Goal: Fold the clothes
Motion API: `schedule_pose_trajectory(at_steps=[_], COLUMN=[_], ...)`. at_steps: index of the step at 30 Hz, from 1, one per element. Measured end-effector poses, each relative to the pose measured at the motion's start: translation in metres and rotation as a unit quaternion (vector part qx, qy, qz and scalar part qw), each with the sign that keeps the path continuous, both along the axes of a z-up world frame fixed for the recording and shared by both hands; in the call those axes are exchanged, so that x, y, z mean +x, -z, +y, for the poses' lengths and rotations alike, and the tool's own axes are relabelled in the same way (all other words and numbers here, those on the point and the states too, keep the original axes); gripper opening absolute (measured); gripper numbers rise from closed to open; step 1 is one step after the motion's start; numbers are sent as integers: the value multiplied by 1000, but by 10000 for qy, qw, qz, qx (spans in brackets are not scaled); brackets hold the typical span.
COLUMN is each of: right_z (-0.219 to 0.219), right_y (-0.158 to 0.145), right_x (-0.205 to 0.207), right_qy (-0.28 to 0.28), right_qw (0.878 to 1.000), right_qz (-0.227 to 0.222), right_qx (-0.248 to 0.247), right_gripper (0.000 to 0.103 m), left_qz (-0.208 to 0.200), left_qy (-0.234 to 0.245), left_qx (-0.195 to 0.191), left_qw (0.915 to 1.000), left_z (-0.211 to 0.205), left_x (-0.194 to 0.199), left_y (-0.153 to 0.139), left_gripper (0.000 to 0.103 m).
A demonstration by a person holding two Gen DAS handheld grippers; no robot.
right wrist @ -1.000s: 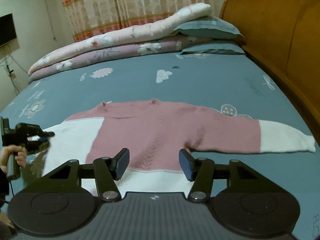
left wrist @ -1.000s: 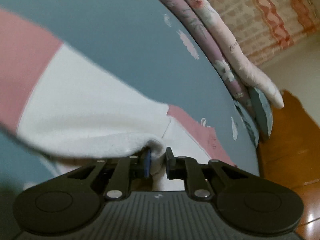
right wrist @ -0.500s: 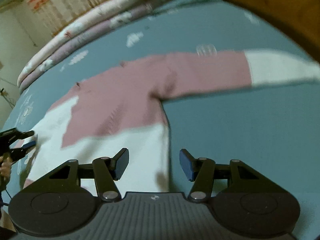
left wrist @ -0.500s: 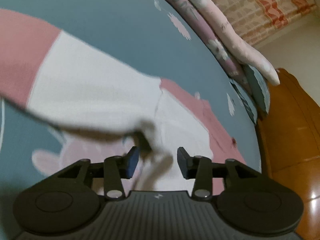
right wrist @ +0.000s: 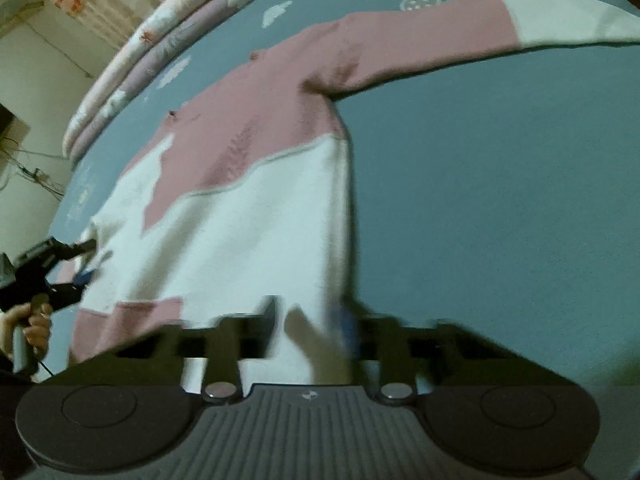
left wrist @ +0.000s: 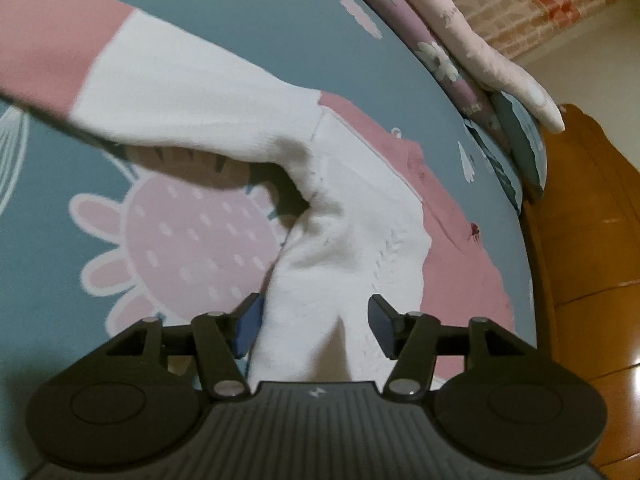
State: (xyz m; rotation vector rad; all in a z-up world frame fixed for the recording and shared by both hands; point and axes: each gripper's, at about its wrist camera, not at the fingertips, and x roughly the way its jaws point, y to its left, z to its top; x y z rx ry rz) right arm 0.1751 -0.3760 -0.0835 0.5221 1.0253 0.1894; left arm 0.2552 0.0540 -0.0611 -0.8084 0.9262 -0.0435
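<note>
Sweater (right wrist: 248,216), one only, pink above and white below, lies spread flat on the blue bed sheet (right wrist: 480,200), with one sleeve (right wrist: 440,48) stretched out to the far right in the right wrist view and the other sleeve (left wrist: 168,92) folded in across the white body in the left wrist view. Two hand-held grippers are in play. Farthest left in the right wrist view, the left hand-held gripper (right wrist: 86,260) is held by a hand (right wrist: 28,326) at the sweater's left edge; its jaws have just been opening and now stand moderately apart, and in its own view the left hand-held gripper (left wrist: 314,326) has a bunched white fold of the sweater lying between the fingers, close to the left blue pad (left wrist: 248,324), clear of the right one and not pinched. Further right, the right hand-held gripper (right wrist: 316,332) sits at the sweater's lower right corner; its jaws have just been closing, are blurred, and are drawn in narrow on the white hem. Two rolled quilts (left wrist: 472,44), one purple and one pale pink, lie along the far edge of the bed, beside a wooden headboard (left wrist: 584,240).
</note>
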Motion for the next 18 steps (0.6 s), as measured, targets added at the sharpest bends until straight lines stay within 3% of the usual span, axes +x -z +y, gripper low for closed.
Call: schedule_pose_trajectory(at_steps=[5, 10, 15, 18], right_z=[-12, -14, -26, -39], right_y=[-12, -12, -39, -41], right_x=[-8, -4, 20, 54], right_qy=[-162, -439, -351, -254], right_qw=[9995, 9977, 9979, 9972], right_qz=[-11, 252, -414, -700], right_qx=[-275, -455, -344, -96], right_gripper=[9, 11, 28, 30], left_qz=[-57, -49, -106, -143], left_qy=[-22, -46, -56, -42], left_qx=[62, 63, 54, 108], left_qw=[10000, 10000, 9999, 9998], left_z=[-2, -1, -1, -3], left_x=[-2, 1, 7, 11], left_y=[1, 1, 4, 4], left_gripper=[55, 55, 55, 55])
